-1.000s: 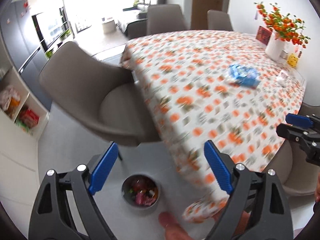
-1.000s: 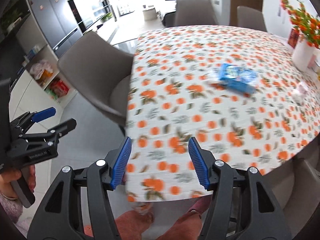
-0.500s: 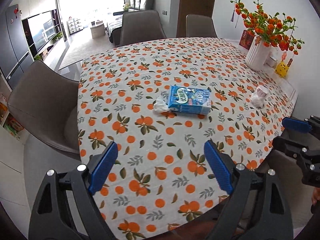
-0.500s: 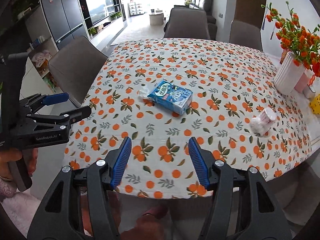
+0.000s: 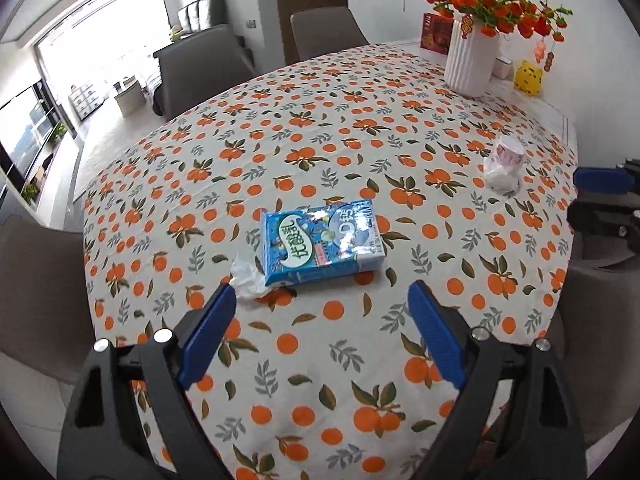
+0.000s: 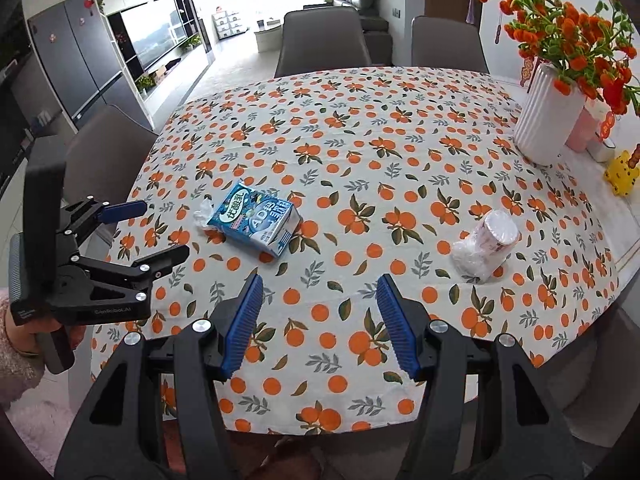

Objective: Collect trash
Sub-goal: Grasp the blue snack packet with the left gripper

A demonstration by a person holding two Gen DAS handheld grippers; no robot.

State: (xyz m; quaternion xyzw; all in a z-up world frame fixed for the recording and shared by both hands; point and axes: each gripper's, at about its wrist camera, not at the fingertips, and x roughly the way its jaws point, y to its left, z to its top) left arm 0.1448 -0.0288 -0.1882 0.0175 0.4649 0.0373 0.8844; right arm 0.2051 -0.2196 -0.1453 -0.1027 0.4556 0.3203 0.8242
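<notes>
A blue drink carton (image 5: 320,240) lies flat on the orange-print tablecloth (image 5: 320,140), with a crumpled clear wrapper (image 5: 248,280) at its near-left end. It also shows in the right wrist view (image 6: 256,222). A small pink-and-white cup in clear plastic (image 5: 504,164) lies further right; in the right wrist view (image 6: 486,248) it lies on its side. My left gripper (image 5: 320,292) is open and empty, just short of the carton. My right gripper (image 6: 318,284) is open and empty above the table's near edge, between carton and cup.
A white vase of orange flowers (image 6: 548,116) stands at the far right with a yellow toy (image 6: 622,172) and small boxes beside it. Grey chairs (image 6: 324,44) surround the table. The left gripper shows at the left of the right wrist view (image 6: 132,232).
Both grippers have swung up from the floor and table edge and moved forward over the table. The carton and the cup are now much closer. Both stay open.
</notes>
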